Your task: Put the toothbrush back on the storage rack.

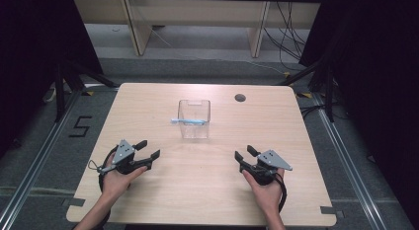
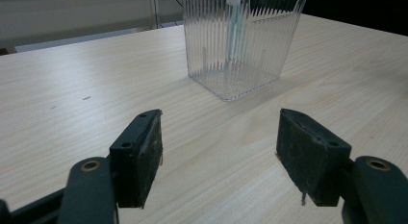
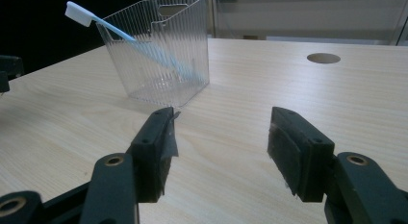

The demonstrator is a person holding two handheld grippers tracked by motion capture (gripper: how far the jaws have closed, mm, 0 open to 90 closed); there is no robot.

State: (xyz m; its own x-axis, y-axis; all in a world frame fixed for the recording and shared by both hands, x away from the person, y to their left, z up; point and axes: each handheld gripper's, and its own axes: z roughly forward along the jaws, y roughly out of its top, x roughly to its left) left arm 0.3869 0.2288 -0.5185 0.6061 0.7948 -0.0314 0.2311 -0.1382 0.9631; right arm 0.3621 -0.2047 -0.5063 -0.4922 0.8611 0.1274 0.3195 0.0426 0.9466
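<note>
Both pairs of jaws stand spread with nothing between them. The left gripper (image 1: 147,155) sits at the lower left of the high view and the right gripper (image 1: 240,158) at the lower right, each held in a hand resting on the wooden table (image 1: 163,190).

Between and beyond them, at the centre of the high view, stands a clear ribbed plastic bin (image 1: 194,119), upright and well apart from both grippers. A blue toothbrush (image 3: 139,43) leans inside it, its white end poking over the rim at the upper left of the right gripper view.

The bin looks light, thin-walled and slick, so it probably slides or tips under a sideways push. A pinch on its rim wall seems safest. The toothbrush looks stiff and light, and its exposed upper handle just below the white end is the likely place to grip.
</note>
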